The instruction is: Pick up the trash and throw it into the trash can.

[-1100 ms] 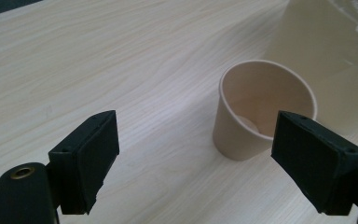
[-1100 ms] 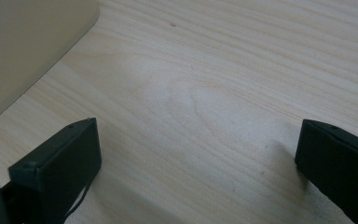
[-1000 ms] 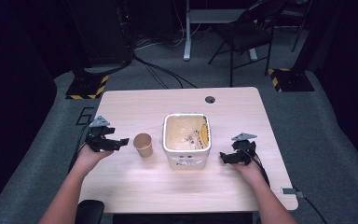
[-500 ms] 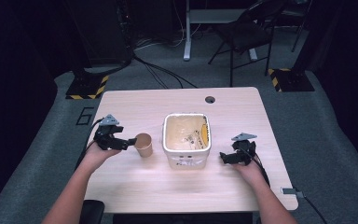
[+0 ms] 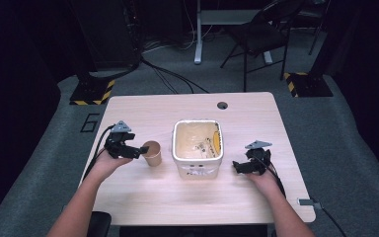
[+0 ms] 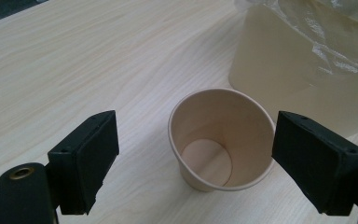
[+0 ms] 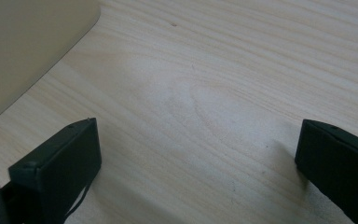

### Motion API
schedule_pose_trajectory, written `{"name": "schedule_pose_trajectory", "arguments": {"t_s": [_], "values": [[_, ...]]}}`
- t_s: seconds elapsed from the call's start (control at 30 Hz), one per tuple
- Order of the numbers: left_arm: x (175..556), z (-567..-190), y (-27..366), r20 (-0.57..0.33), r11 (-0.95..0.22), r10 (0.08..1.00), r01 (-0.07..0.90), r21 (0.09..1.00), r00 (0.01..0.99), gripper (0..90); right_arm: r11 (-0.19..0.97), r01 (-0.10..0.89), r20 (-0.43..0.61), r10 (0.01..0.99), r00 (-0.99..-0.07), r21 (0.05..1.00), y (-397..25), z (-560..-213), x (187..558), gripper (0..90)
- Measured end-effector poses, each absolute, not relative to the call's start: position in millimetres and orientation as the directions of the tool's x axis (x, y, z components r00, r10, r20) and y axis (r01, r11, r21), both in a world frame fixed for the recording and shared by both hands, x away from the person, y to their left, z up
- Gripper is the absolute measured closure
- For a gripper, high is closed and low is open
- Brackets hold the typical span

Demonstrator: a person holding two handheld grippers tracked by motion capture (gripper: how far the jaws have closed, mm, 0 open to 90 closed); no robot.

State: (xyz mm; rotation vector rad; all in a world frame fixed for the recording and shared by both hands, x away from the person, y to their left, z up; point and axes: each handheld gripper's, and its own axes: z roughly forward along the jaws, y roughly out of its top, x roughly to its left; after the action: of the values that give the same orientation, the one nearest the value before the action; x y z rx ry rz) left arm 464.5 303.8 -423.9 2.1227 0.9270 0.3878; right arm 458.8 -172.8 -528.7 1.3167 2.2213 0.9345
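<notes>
Your left gripper (image 6: 193, 158) has its jaws spread wide on either side of the small tan paper cup (image 6: 221, 140), which stands upright and empty on the pale wooden table (image 5: 143, 197), just beside the cream square plastic tub lined with a clear bag (image 5: 198, 148). Neither pad touches the cup wall as far as you can see in the left gripper view.

To grasp it well, I would bring the jaws a little farther forward so the pads meet the cup below its rolled rim, where the wall is stiffer. Close gently and evenly; thin paper likely buckles under a hard squeeze, and an off-centre pinch could tip it toward the tub. Keep the gripper level so the cup stays upright when you lift.

Your right gripper (image 5: 248, 165) rests on the table just right of the tub, its jaws also wide apart with nothing between them. Leave it there, ready to steady the tub if needed.
</notes>
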Motion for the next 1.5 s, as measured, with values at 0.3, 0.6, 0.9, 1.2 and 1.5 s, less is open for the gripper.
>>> {"name": "schedule_pose_trajectory", "arguments": {"t_s": [0.3,0.6,0.9,1.2,1.5], "values": [[469,-434,290,-0.025,-0.473,0.699,0.488,0.734,0.715,9.0,0.335,0.615,0.002,0.877,-0.481,0.714,-173,-529,459,0.0],[474,-445,284,-0.023,-0.485,0.695,0.493,0.722,0.718,3.9,0.335,0.614,0.002,0.877,-0.481,0.714,-173,-529,459,0.0],[475,-452,277,-0.030,-0.501,0.682,0.497,0.709,0.730,1.2,0.336,0.614,0.002,0.876,-0.483,0.714,-173,-529,459,0.0],[479,-458,273,-0.033,-0.507,0.681,0.503,0.700,0.731,1.3,0.338,0.613,0.001,0.875,-0.484,0.714,-173,-529,459,0.0],[482,-462,272,-0.049,-0.519,0.671,0.515,0.682,0.740,10.5,0.338,0.614,0.005,0.873,-0.487,0.713,-173,-529,458,0.0]]}}
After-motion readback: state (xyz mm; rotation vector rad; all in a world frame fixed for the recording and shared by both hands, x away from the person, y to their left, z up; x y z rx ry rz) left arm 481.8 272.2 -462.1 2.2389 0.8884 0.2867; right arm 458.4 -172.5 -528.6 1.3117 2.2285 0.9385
